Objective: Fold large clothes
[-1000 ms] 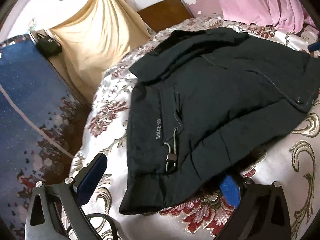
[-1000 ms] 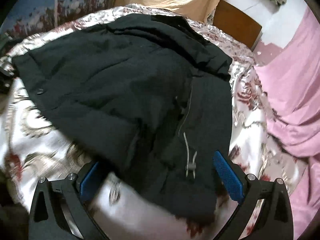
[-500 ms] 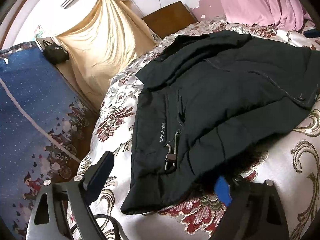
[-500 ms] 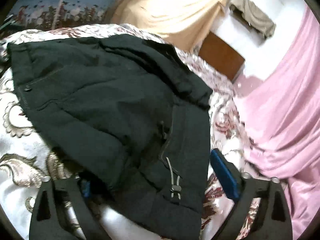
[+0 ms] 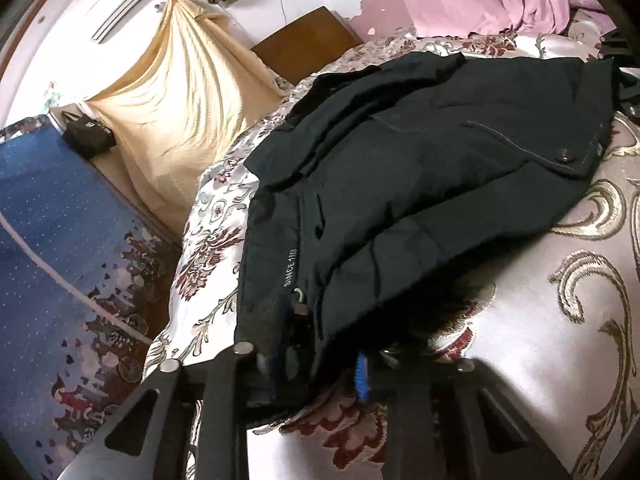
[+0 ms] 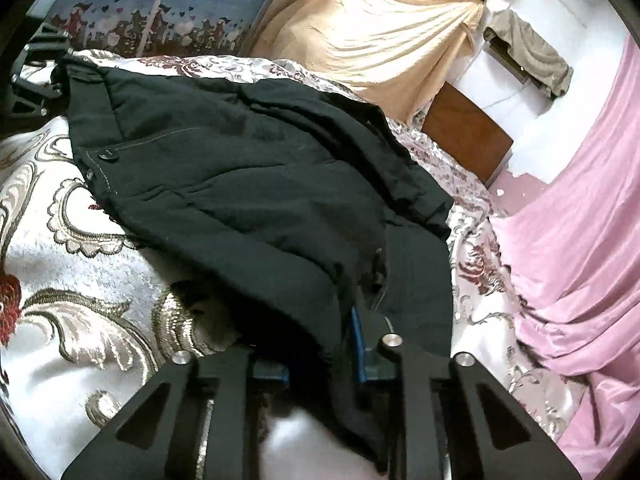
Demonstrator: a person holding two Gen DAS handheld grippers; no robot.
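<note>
Two tools are being kept clenched on the hem of a dark jacket (image 5: 420, 168): left tool (image 5: 316, 364) and right tool (image 6: 320, 356). Jacket is being spread across the floral bed cover (image 5: 560, 300), reaching toward the bed's far edge.

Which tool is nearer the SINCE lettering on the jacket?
Left. The left tool is clamped on the jacket hem just below the lettering; the right tool grips the hem at the opposite end.

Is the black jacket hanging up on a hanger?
No, the black jacket lies spread flat on the flowery bedspread.
</note>
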